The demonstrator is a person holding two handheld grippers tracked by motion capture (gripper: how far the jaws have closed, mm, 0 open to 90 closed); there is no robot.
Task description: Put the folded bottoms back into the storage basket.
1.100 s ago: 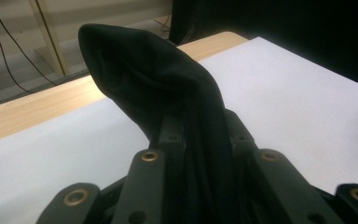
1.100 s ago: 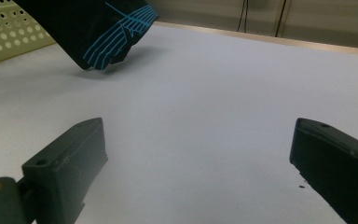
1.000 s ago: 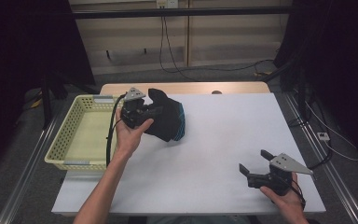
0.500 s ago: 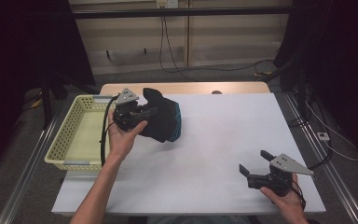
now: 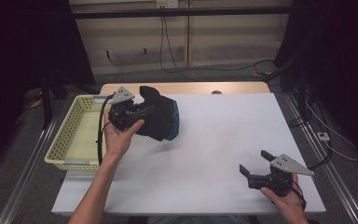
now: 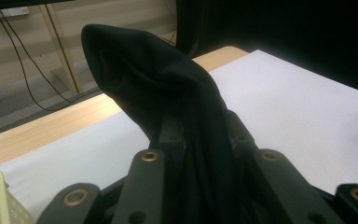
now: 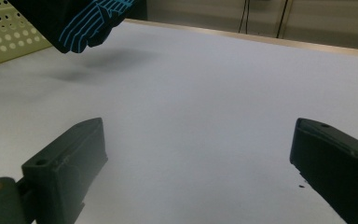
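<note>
Black fabric with teal striping, a glove (image 5: 161, 122) by the look of it, hangs clenched in the left tongs (image 5: 142, 112), lifted off the white tabletop (image 5: 223, 140) just beside the pale yellow perforated basket (image 5: 70, 140). It seems to be mid-carry; next comes swinging it over the basket rim and releasing. Right tongs (image 5: 251, 164) rest near the tabletop's front edge, spread wide, holding nothing.

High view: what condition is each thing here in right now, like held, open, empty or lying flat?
Left gripper: shut on the black garment.
Black garment: bunched, lifted clear of the table, with blue stripes on its hanging end.
Right gripper: open, holding nothing, low over the table.
Yellow basket: upright at the table's left edge; the part in view is empty.
White table: bare where visible.
</note>
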